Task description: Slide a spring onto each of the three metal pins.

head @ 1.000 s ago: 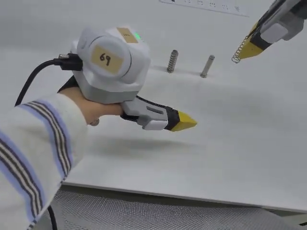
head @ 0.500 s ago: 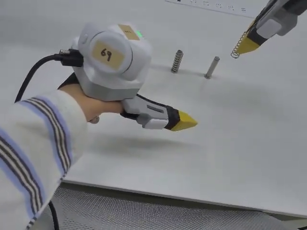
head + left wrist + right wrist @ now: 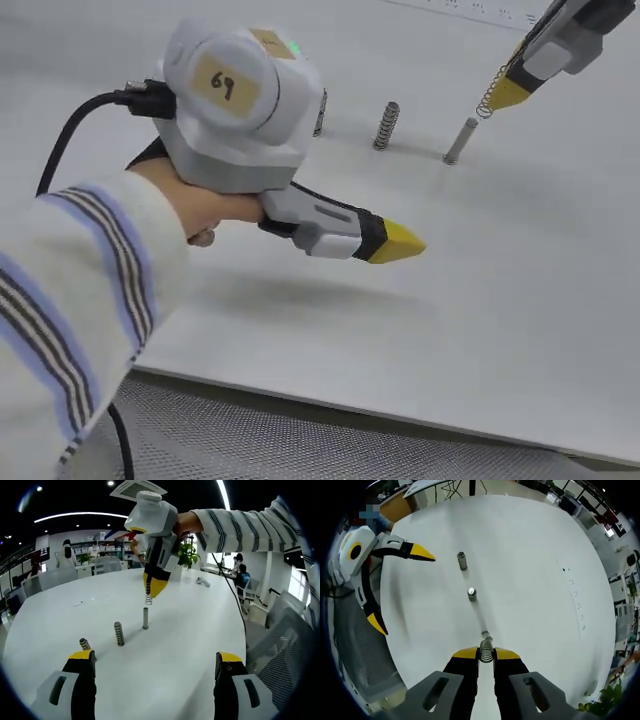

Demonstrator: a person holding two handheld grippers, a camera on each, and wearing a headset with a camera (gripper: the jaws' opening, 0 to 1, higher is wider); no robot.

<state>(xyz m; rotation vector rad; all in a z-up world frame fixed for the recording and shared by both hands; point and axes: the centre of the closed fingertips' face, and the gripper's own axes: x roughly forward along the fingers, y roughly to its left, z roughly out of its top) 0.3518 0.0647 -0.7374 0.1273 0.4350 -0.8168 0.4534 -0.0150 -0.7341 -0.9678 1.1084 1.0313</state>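
Above the bare pin (image 3: pixel 460 141), clear of its tip, a spring (image 3: pixel 485 645) is pinched in the right gripper (image 3: pixel 486 653). The left gripper (image 3: pixel 155 655) is held wide open and empty over the surface (image 3: pixel 500 280), near two sprung pins (image 3: pixel 118 633) (image 3: pixel 85 644).

A tan paper label (image 3: pixel 225 88) on the round white housing of the left gripper (image 3: pixel 398 243), upper left of the head view, carries the handwritten number "69" in dark ink. A second, smaller tan label (image 3: pixel 266 42) sits on top of the same housing, near its upper edge. It seems to bear a faint mark but lies too slanted to read. Along the top edge of that view, toward the right, a row of small dark marks (image 3: pixel 470 10) stands on the white table (image 3: pixel 500 300), too small to make out.
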